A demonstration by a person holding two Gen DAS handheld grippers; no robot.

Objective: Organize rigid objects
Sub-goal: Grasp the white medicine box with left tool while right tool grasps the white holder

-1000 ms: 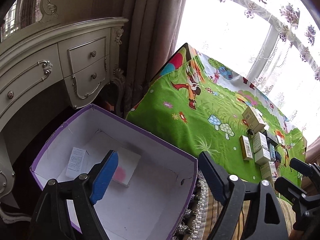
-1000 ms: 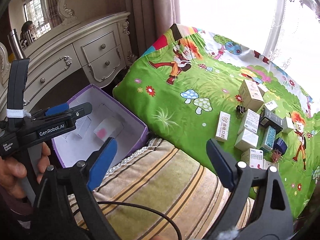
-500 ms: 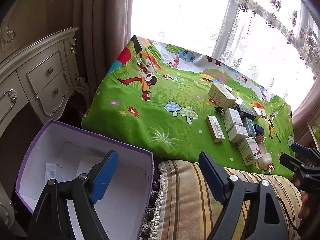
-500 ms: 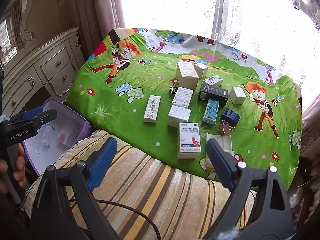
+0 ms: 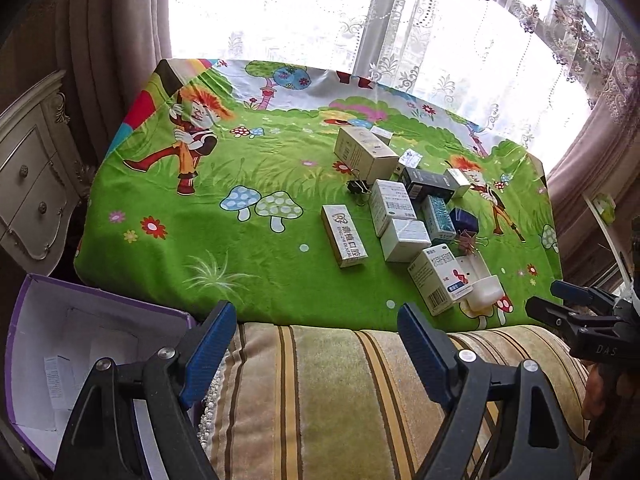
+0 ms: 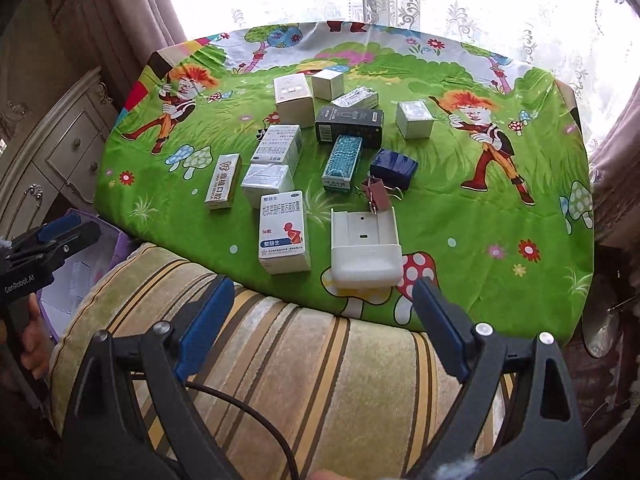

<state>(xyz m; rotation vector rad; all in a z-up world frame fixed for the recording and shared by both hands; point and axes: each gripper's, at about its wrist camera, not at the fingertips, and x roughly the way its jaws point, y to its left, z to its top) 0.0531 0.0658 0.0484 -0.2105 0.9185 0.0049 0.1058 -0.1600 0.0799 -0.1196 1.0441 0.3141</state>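
Dental box [image 6: 223, 181] lies lengthwise, roughly window-pointing.

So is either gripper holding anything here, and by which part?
Nothing is held: the left gripper and right gripper are both open and empty.

medicine box [image 6: 284, 236]: white, lying flat, nearest the cloth's front edge
white plastic holder [image 6: 365, 248]: open tray, just right of it
teal box [image 6: 342, 162]: lying flat, mid-cluster
black box [image 6: 349, 125]: behind the teal one
purple storage box [image 5: 60, 364]: open, left of the table
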